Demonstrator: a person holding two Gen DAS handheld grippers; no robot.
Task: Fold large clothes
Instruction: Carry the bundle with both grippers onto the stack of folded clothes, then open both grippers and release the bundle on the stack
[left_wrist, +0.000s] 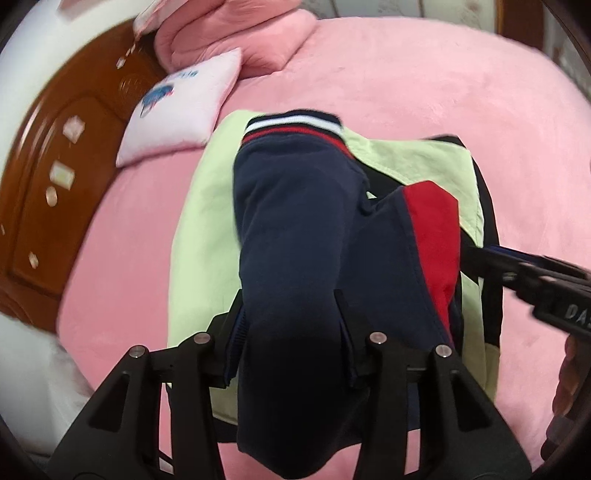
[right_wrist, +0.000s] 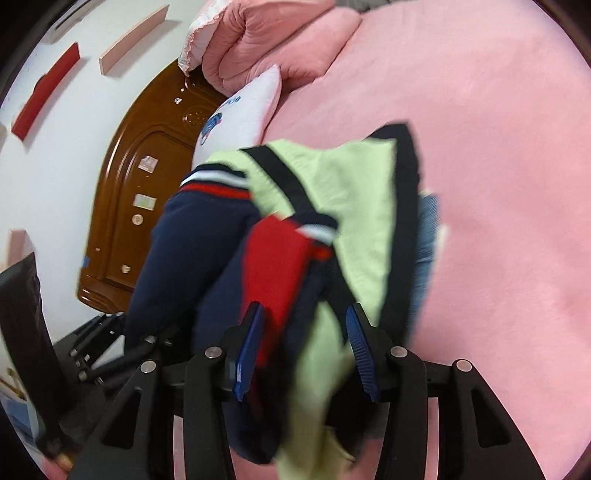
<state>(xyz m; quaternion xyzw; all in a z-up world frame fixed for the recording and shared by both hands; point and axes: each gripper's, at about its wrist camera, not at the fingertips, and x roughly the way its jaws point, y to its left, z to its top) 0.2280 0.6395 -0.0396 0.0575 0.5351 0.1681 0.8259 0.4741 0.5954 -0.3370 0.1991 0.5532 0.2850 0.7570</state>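
A large garment in navy (left_wrist: 295, 221), red and pale green with a striped cuff hangs over the pink bed (left_wrist: 424, 74). My left gripper (left_wrist: 290, 306) is shut on a thick navy fold of it, sleeve cuff (left_wrist: 295, 123) pointing away. My right gripper (right_wrist: 304, 325) is shut on the red, navy and green layers (right_wrist: 288, 266) of the same garment; its blue pads (right_wrist: 253, 339) press the bunched cloth. The right gripper also shows at the right edge of the left wrist view (left_wrist: 535, 280). The left gripper shows low left in the right wrist view (right_wrist: 110, 347).
A white printed pillow (left_wrist: 177, 107) and a folded pink quilt (left_wrist: 229, 33) lie at the head of the bed. A brown wooden headboard (left_wrist: 55, 177) stands on the left against a white wall (right_wrist: 48, 147). Blue denim (right_wrist: 428, 236) lies under the garment.
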